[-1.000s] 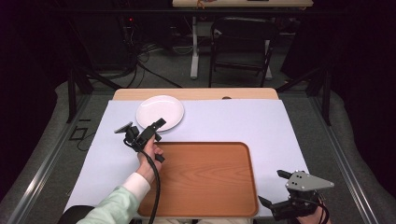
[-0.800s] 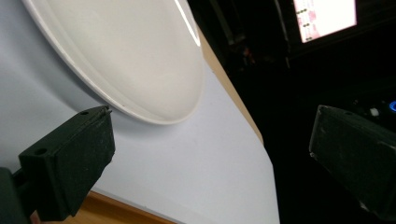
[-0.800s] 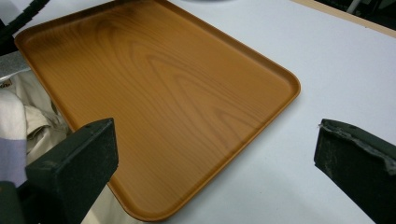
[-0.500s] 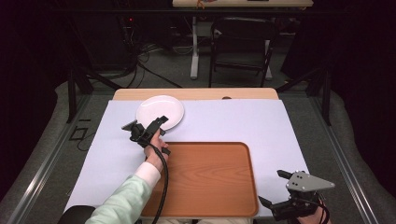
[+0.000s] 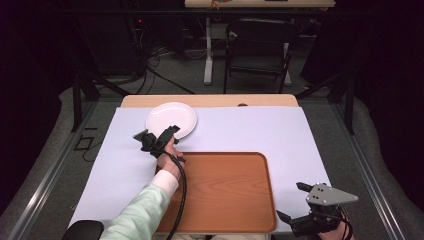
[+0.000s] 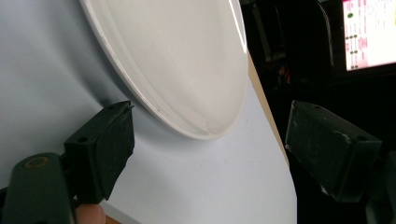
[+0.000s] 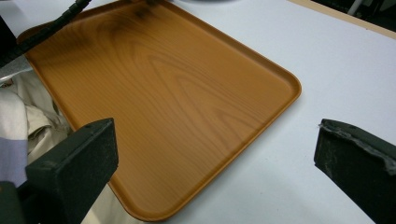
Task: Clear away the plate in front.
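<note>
Beside the tray's point(image 5: 235, 190) far left corner, left gripper point(image 5: 161, 137) jaws spread at white plate point(image 5: 171, 120) rim.
Straddle the near rim squarely before closing; right gripper point(image 5: 300, 210) spread, idle right of tray.

1 white plate point(image 5: 171, 119), 1 wooden tray point(image 5: 225, 190), 2 grippers.

Left hand-held gripper point(image 6: 210, 149) has its jaws spread wide, and the white plate point(image 6: 187, 60) sits just beyond them, its near rim between the two pads on the pale desk point(image 6: 201, 186). A fingertip point(image 6: 91, 214) shows below.
</note>
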